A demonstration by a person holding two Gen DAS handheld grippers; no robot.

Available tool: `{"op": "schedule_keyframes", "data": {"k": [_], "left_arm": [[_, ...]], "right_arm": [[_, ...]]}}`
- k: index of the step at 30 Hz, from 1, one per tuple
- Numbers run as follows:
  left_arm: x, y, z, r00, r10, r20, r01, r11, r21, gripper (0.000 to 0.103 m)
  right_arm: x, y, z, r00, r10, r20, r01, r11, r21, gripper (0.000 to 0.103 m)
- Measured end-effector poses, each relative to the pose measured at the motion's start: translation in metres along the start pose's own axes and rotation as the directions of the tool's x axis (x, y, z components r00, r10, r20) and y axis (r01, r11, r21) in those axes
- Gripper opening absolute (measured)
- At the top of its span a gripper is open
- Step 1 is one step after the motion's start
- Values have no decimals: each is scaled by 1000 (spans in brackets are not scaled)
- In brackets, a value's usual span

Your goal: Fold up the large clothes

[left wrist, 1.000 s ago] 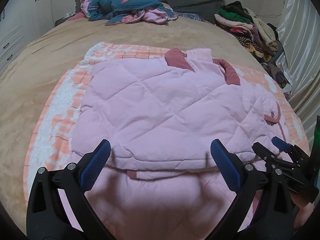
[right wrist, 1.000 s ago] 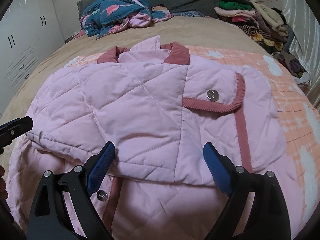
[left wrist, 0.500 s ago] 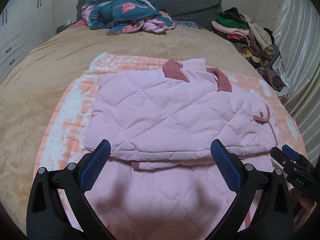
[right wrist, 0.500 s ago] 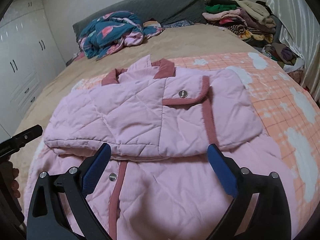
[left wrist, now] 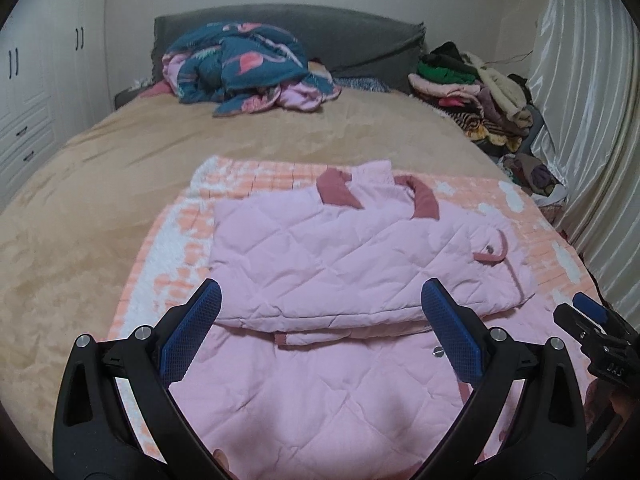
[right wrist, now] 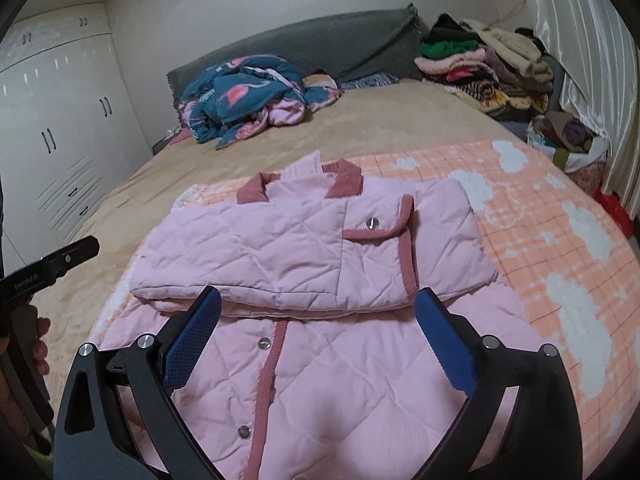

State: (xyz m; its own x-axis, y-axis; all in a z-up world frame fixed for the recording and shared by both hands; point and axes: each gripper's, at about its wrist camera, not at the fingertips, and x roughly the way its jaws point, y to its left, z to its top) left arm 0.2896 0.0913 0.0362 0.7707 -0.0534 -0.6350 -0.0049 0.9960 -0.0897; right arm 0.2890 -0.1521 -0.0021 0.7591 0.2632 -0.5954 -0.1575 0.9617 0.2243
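The pink quilted jacket [right wrist: 304,264] lies flat on an orange checked blanket [right wrist: 552,264] spread over the bed [left wrist: 120,168], its upper part already doubled over into a thick band across the middle. The collar [right wrist: 344,180] points toward the headboard [left wrist: 320,36] and the buttoned front runs back toward the person, so the long axis runs from the foot of the bed to the head. The left gripper [left wrist: 320,328] and the right gripper [right wrist: 316,328] both hang above the near half with their blue fingers spread wide and nothing between them; the right one's jaws have just been opening. The padded cloth looks soft, light and springy, likely to puff back open instead of holding a crease. I would take it by the near hem corners, pinching through every layer, since the fabric looks smooth enough to slip.
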Motion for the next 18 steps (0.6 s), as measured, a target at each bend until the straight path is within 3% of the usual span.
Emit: {"op": "schedule_keyframes", "data": {"k": [10, 18], "left_arm": [[-53, -15, -13, 997, -22, 79, 19, 999, 36, 94], [-82, -31, -32, 994, -54, 98, 49, 997, 51, 94]], "right_arm": [[-54, 2, -1, 998, 12, 69, -10, 1000, -24, 99], [-90, 4, -9, 994, 13, 104, -9, 999, -44, 99]]}}
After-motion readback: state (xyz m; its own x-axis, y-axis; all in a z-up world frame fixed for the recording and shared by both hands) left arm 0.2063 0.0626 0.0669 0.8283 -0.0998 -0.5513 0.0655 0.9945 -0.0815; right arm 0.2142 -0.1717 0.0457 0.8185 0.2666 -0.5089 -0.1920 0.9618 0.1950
